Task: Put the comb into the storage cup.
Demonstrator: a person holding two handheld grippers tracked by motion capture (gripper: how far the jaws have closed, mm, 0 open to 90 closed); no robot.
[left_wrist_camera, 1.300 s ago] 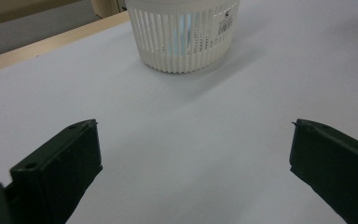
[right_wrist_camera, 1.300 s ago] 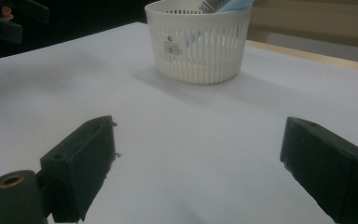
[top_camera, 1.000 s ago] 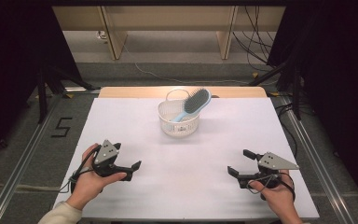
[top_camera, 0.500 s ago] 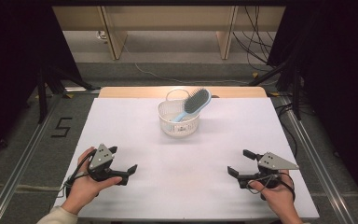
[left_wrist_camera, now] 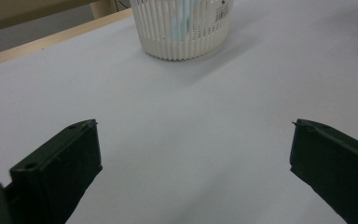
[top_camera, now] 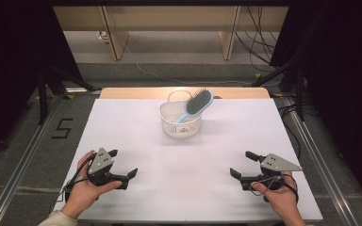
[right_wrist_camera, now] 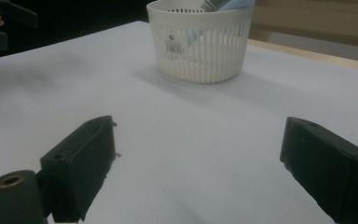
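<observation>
A white slatted basket (top_camera: 181, 124) stands at the far middle of the white table (top_camera: 184, 188). A light blue hairbrush (top_camera: 195, 103) leans in it, its bristled head sticking out over the right rim. My left gripper (top_camera: 122, 163) rests near the front left, held in a hand, open and empty. At the front right, my right gripper (top_camera: 241, 163) is also open with nothing in it. The left gripper view shows the basket (left_wrist_camera: 184, 28) ahead of the wide-apart jaws of the left gripper (left_wrist_camera: 193, 125). In the right gripper view, basket (right_wrist_camera: 200, 46) and brush (right_wrist_camera: 219, 4) lie beyond the right gripper (right_wrist_camera: 199, 122).
A wooden strip (top_camera: 136, 92) runs along the table's far edge. Metal rails (top_camera: 26, 150) flank the table on the floor, and cables (top_camera: 259, 42) trail at the back right. The left gripper (right_wrist_camera: 0, 23) appears far off in the right gripper view.
My left gripper has slid slightly left and toward the near edge, settling lower on the table. The right gripper, basket and brush have not moved.
</observation>
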